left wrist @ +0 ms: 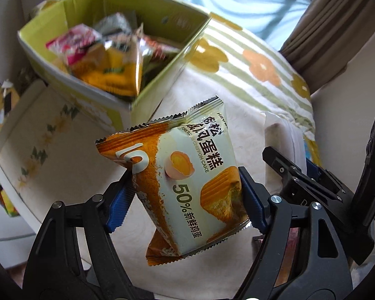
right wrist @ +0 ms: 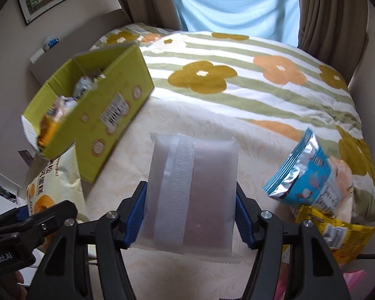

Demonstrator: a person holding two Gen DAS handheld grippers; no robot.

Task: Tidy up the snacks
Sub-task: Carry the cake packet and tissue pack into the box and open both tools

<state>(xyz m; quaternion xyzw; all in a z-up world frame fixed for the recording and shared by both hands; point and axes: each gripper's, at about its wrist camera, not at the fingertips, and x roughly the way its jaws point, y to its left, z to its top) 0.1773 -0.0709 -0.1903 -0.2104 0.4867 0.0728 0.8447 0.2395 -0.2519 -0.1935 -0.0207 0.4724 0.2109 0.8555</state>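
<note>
The left gripper (left wrist: 187,195) is squeezing an orange cake pack (left wrist: 177,175) in its jaws, up in the air near the green box (left wrist: 162,75) of snacks. The right gripper (right wrist: 191,215) is squeezing a frosted white pack (right wrist: 192,187), beside that box (right wrist: 107,115), over the bed (right wrist: 237,75).

The left gripper (left wrist: 187,195), a black two-finger tool with ribbed blue pads (left wrist: 118,203), was clamped across the lower half of an orange-and-cream chiffon cake packet (left wrist: 185,177), one pad pressed on each side edge, and pointed steeply down. The right gripper (right wrist: 191,215), of the same black-and-blue build, stood just beside the left one, likewise tilted downward, its fingers (right wrist: 135,215) pressed against both sides of a frosted translucent snack pouch (right wrist: 191,187).
</note>
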